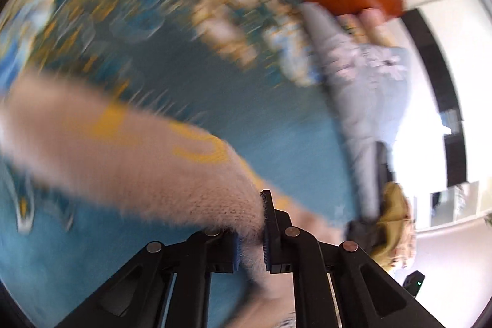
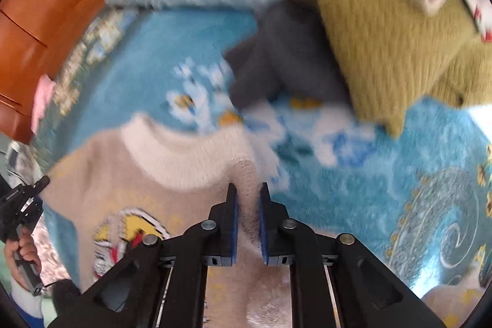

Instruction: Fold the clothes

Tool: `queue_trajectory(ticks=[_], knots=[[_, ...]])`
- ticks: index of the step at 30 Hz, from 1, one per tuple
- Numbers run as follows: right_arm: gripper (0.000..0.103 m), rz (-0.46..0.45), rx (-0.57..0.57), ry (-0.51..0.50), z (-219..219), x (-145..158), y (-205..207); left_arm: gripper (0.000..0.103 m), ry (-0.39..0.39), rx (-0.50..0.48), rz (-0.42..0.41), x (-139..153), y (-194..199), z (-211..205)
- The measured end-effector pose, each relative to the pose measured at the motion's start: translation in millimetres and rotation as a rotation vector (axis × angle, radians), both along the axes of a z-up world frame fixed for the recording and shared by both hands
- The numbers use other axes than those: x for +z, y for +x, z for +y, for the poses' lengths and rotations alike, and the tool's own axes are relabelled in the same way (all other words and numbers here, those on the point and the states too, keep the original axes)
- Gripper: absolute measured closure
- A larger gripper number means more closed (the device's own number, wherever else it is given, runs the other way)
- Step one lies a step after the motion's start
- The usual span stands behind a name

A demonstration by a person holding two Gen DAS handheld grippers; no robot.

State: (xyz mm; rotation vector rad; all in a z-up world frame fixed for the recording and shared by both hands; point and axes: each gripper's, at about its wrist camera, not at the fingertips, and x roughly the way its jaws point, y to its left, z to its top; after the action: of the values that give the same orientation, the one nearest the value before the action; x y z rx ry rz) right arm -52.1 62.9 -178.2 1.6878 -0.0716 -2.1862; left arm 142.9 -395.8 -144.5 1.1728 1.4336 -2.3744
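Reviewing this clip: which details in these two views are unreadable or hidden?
- Left wrist view: motion blur smears the blue blanket pattern; the beige sweater print reads only as yellow strokes.
- Right wrist view: the right tongs cover part of the sweater; its cartoon print is partly hidden.
- Right wrist view: the dark grey garment lies partly under the olive knit; its type is unclear.

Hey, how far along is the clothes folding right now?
Early, by the look of it. Done: nothing visibly folded. In hand: the beige sweater, pinched by both the left hand-held gripper and the right hand-held gripper over the blue blanket. Left: folding that sweater, then the olive knit and dark grey garment, both lying loosely heaped.
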Motion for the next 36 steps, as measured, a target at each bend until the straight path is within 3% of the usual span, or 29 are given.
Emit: queue_trajectory(ticks=[4, 7, 12, 15, 21, 24, 28, 32, 36], knots=[[0.094, 0.149, -0.017, -0.073, -7.0, 52.3, -17.6, 0.092, -0.085, -0.037, 0.081, 35.6, -24.0, -4.0], [0.094, 0.238, -0.024, -0.056, -15.3, 74.6, -34.7, 0.092, -0.101, -0.037, 0.024, 23.5, -39.0, -15.1], [0.094, 0.123, -0.058, 0.002, -27.6, 32.5, -62.3, 0.088, -0.107, -0.087, -0.183, -29.1, -53.8, -20.4], [0.094, 0.088, -0.081, 0.024, -36.4, 15.4, -66.1, 0.086, -0.083, -0.104, -0.195, -40.5, -44.3, -19.8], [0.088, 0.092, -0.096, 0.047, -34.4, 14.1, -63.3, 0.065, 0.013, -0.107, -0.183, -36.9, -15.3, -16.2], [0.085, 0.161, -0.119, 0.02, -26.5, 34.8, -39.5, 0.057, 0.03, -0.184, -0.183, -36.4, 3.4, 6.7], [0.061, 0.159, -0.103, -0.091, -11.7, 46.2, 11.8, 0.057, 0.052, -0.288, -0.234, -53.1, 24.8, 42.6], [0.06, 0.012, -0.091, -0.168, 17.1, 17.1, 86.6, 0.056, 0.116, -0.264, -0.23, -62.1, 46.9, 58.8], [0.06, -0.105, -0.197, -0.238, 58.1, -21.5, 152.5, 0.056, 0.156, -0.279, -0.244, -63.4, 58.8, 71.0]])
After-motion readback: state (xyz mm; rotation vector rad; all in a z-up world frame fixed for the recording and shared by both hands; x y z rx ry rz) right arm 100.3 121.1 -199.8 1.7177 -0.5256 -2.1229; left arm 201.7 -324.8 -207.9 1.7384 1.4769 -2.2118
